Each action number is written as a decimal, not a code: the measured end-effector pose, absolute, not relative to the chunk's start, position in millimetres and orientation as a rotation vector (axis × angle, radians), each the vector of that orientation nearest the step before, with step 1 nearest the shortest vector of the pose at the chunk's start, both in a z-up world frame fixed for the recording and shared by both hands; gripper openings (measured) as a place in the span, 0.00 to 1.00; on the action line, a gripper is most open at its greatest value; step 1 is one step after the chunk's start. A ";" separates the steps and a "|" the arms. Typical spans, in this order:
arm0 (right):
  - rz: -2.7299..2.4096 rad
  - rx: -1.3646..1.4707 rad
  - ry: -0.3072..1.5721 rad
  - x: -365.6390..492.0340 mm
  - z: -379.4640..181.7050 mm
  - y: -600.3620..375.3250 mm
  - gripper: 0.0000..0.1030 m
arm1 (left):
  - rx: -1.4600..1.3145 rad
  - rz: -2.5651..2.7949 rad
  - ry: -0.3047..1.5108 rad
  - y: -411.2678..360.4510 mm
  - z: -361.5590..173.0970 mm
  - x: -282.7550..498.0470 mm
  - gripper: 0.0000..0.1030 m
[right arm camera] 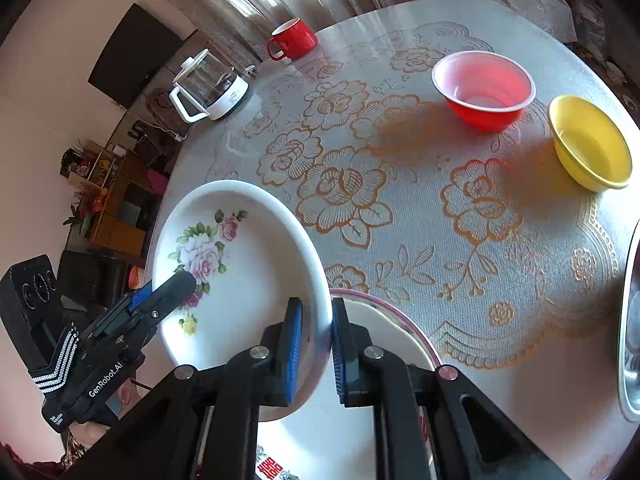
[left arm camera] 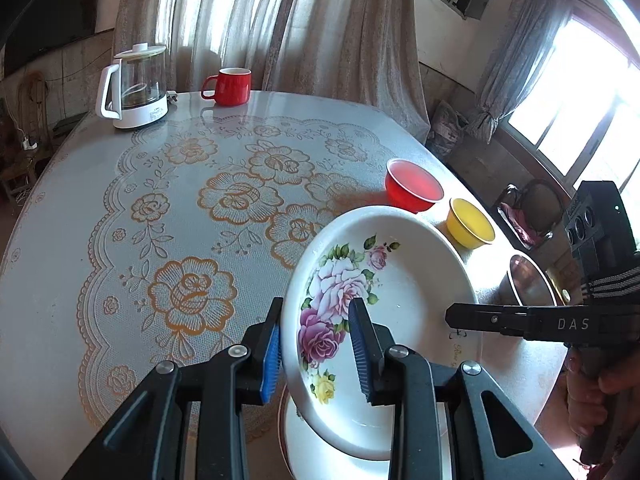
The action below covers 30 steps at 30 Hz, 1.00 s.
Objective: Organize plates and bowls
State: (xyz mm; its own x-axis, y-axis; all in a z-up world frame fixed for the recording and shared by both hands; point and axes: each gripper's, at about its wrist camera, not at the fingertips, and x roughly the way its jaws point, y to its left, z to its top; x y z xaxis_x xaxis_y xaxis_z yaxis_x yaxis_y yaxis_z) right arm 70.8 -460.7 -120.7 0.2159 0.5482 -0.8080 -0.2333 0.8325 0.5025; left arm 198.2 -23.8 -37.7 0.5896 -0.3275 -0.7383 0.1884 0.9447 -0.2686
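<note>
A white deep plate with rose print (left arm camera: 400,280) (right arm camera: 248,256) is held tilted above another white plate with a red rim (right arm camera: 404,320) (left arm camera: 312,440). My left gripper (left arm camera: 316,344) is shut on the flowered plate's left rim, and it also shows in the right wrist view (right arm camera: 160,292). My right gripper (right arm camera: 316,344) is shut on the plate's opposite rim; its finger shows in the left wrist view (left arm camera: 476,316). A red bowl (left arm camera: 414,184) (right arm camera: 484,90), a yellow bowl (left arm camera: 470,222) (right arm camera: 590,142) and a steel bowl (left arm camera: 528,282) (right arm camera: 632,328) sit on the table.
The round table (left arm camera: 180,208) has a floral lace cover. A glass kettle (left arm camera: 134,86) (right arm camera: 208,86) and a red mug (left arm camera: 230,86) (right arm camera: 294,38) stand at the far edge. Curtains and windows lie behind; a shelf (right arm camera: 116,200) stands beyond the table's left.
</note>
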 end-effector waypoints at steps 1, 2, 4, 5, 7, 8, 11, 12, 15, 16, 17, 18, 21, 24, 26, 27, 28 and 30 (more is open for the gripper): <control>0.542 0.304 1.246 65.5 -123.3 -464.6 0.13 | -0.163 -0.309 0.898 -27.5 -39.7 194.9 0.30; 0.532 0.312 1.251 61.0 -126.0 -467.9 0.13 | -0.156 -0.314 0.902 -30.1 -41.3 192.0 0.30; 0.515 0.330 1.261 53.7 -131.4 -473.9 0.13 | -0.140 -0.325 0.909 -34.9 -43.9 186.8 0.30; 0.506 0.342 1.265 50.0 -134.1 -476.8 0.13 | -0.135 -0.327 0.912 -36.9 -44.6 184.3 0.30; 0.498 0.361 1.271 42.6 -138.5 -481.8 0.13 | -0.126 -0.339 0.919 -40.6 -46.2 181.1 0.30; 0.495 0.367 1.274 38.8 -140.1 -484.0 0.13 | -0.116 -0.344 0.923 -42.6 -47.3 179.6 0.30; 0.486 0.379 1.286 29.1 -144.9 -489.4 0.13 | -0.094 -0.356 0.937 -48.7 -51.5 175.3 0.30; 0.481 0.383 1.291 26.5 -146.7 -491.2 0.13 | -0.090 -0.359 0.942 -50.6 -53.3 174.1 0.30; 0.464 0.393 1.299 20.8 -152.4 -497.2 0.13 | -0.071 -0.372 0.959 -56.2 -59.6 171.0 0.30; 0.456 0.396 1.302 19.1 -154.0 -499.1 0.13 | -0.065 -0.374 0.964 -57.8 -61.8 170.3 0.30; 0.451 0.399 1.305 17.3 -155.4 -500.5 0.13 | -0.063 -0.376 0.970 -58.8 -64.2 169.6 0.30; 0.447 0.400 1.308 15.8 -156.6 -501.8 0.13 | -0.061 -0.378 0.978 -59.5 -66.8 169.1 0.30; 0.436 0.399 1.314 11.3 -160.0 -504.0 0.13 | -0.054 -0.381 0.999 -61.2 -73.1 168.7 0.30; 0.426 0.401 1.323 8.7 -163.5 -505.2 0.13 | -0.041 -0.385 1.012 -62.8 -77.3 167.4 0.30; 0.420 0.400 1.327 7.2 -165.6 -505.2 0.13 | -0.036 -0.386 1.020 -63.7 -79.3 166.7 0.30; 0.418 0.398 1.330 6.6 -166.4 -505.2 0.13 | -0.032 -0.388 1.024 -64.3 -80.6 166.5 0.30; 0.416 0.395 1.331 6.0 -167.3 -505.1 0.13 | -0.030 -0.387 1.028 -64.6 -81.7 166.4 0.30; 0.410 0.397 1.337 5.1 -169.8 -505.3 0.13 | -0.021 -0.383 1.039 -65.7 -84.0 166.8 0.30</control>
